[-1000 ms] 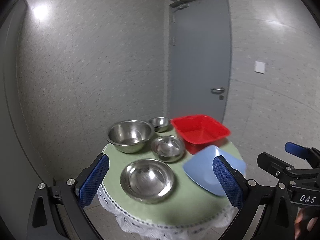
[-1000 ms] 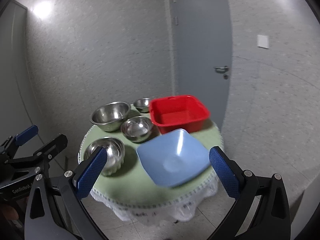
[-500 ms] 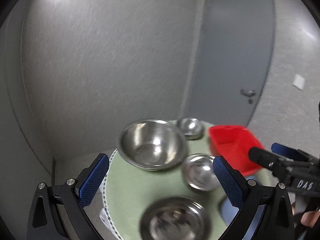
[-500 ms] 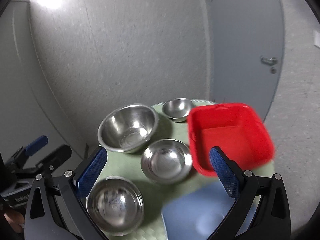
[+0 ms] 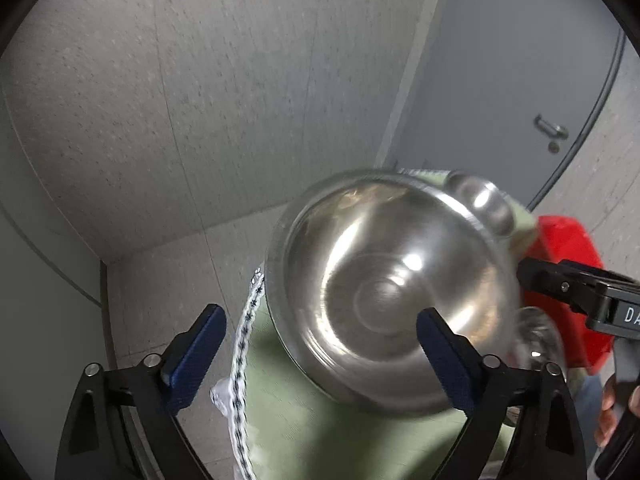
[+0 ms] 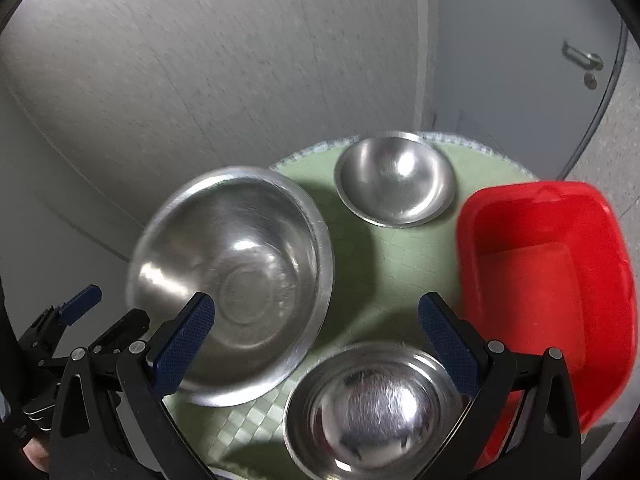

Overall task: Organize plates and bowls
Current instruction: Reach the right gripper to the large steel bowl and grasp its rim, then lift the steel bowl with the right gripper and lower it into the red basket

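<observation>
A large steel bowl (image 5: 392, 288) sits at the left edge of a round green table (image 5: 320, 420). My left gripper (image 5: 320, 344) is open and empty, its fingers straddling the bowl's near left rim. In the right wrist view the large bowl (image 6: 232, 280) is at the left, a small steel bowl (image 6: 396, 180) behind, a medium steel bowl (image 6: 376, 408) in front. My right gripper (image 6: 316, 332) is open and empty above the medium bowl's far rim. A red square basin (image 6: 548, 280) stands at the right.
Grey walls and a grey door (image 5: 520, 80) stand close behind the table. The tablecloth's lace hem (image 5: 244, 344) hangs over the left edge. The right gripper's body (image 5: 592, 300) shows at the right of the left wrist view.
Both grippers moved forward and down toward the table. The large bowl now fills the left wrist view. The blue plate has dropped out of both views.
</observation>
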Demonstrator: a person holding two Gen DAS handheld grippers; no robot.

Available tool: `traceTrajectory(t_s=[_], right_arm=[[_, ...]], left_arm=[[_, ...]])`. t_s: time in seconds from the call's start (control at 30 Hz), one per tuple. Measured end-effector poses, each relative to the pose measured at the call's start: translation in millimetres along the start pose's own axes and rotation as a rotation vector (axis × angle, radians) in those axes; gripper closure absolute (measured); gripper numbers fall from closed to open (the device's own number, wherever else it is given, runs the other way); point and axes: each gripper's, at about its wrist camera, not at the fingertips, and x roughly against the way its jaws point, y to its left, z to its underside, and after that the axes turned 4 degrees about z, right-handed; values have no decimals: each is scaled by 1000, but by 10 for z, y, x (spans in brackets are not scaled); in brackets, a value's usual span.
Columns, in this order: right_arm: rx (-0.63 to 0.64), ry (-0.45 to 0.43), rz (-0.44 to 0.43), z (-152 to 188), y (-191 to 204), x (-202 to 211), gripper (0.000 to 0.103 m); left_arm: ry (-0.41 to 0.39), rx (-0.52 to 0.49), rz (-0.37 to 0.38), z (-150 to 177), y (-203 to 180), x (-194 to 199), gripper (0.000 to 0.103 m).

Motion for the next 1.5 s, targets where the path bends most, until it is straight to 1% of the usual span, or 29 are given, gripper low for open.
traceTrajectory(t_s=[0.03, 0.07, 0.13, 0.17, 0.2, 0.23, 0.27, 0.3, 0.33, 0.37, 0.4, 0.47, 0.53, 0.57, 0.63, 0.7, 0.77, 0.83, 0.9, 0.93, 1.0, 1.07, 1.23, 1.27, 1.3, 1.33, 1.4, 1.43, 1.5], right_arm=[[-2, 16, 0, -12, -1, -61, 2], [-5, 29, -1, -32, 1, -146, 5], [-8, 58, 17, -61, 13, -314, 12], [-12, 69, 13, -60, 28, -346, 18], [-17, 86, 6, -60, 25, -397, 28], [-15, 99, -6, -56, 31, -437, 34], [-15, 109, -21, -49, 36, -478, 46], [-17, 124, -32, -42, 37, -528, 56], [-23, 135, -50, -43, 28, -567, 61], [-29, 136, -53, -47, 16, -593, 63], [-23, 127, -44, -44, 15, -597, 64], [-18, 114, -45, -47, 11, -572, 65], [-18, 89, -57, -62, 13, -471, 67], [-16, 77, -58, -72, 5, -424, 67], [-10, 39, -73, -96, -29, -275, 67], [-13, -1, -94, -113, -77, -75, 67], [-25, -40, -109, -130, -174, 133, 67], [-42, -85, -117, -140, -332, 369, 67], [-61, -124, -103, -158, -537, 581, 67], [-76, -140, -99, -161, -630, 648, 67], [-117, -166, -81, -122, -961, 835, 67], [-154, -182, -55, -55, -1257, 968, 67], [-257, -166, 0, 147, -2028, 1025, 67], [-278, -159, 11, 200, -2172, 1005, 67], [-290, -154, 14, 243, -2275, 1011, 67], [-305, -141, 20, 294, -2384, 987, 67], [-315, -125, 38, 381, -2514, 927, 67], [-318, -116, 45, 411, -2560, 891, 67], [-320, -101, 57, 476, -2607, 837, 67]], left_arm=[[16, -1, 2, -39, 20, -80, 23], [42, -1, 15, -108, 42, -223, 26], [72, -4, 42, -216, 80, -414, 37], [83, -15, 49, -270, 86, -501, 42], [93, -23, 52, -322, 90, -568, 55], [106, -33, 57, -378, 87, -630, 61], [110, -45, 57, -444, 92, -693, 62], [102, -53, 51, -484, 114, -727, 63], [94, -60, 46, -525, 111, -753, 69], [88, -61, 43, -565, 123, -783, 71], [78, -54, 53, -603, 149, -785, 76], [57, -57, 61, -673, 168, -762, 76], [24, -68, 42, -714, 232, -683, 75], [13, -51, 56, -729, 243, -624, 76], [-32, -60, 50, -772, 195, -467, 76], [-88, -84, 42, -842, 96, -269, 76], [-143, -103, 65, -926, -59, -71, 76], [-176, -129, 78, -1015, -226, 49, 76], [-206, -180, 98, -1079, -449, 136, 76], [-214, -211, 113, -1133, -631, 134, 76], [-208, -248, 145, -1205, -920, 95, 76], [-186, -289, 191, -1257, -1239, -40, 76], [-104, -364, 259, -1442, -1751, -600, 76], [-84, -374, 272, -1515, -1817, -768, 76], [-70, -382, 279, -1536, -1891, -875, 76], [-55, -392, 282, -1550, -1965, -881, 76], [-27, -413, 283, -1694, -2079, -1050, 75], [-16, -427, 277, -1701, -2123, -1152, 75], [13, -444, 264, -1644, -2276, -1215, 75]])
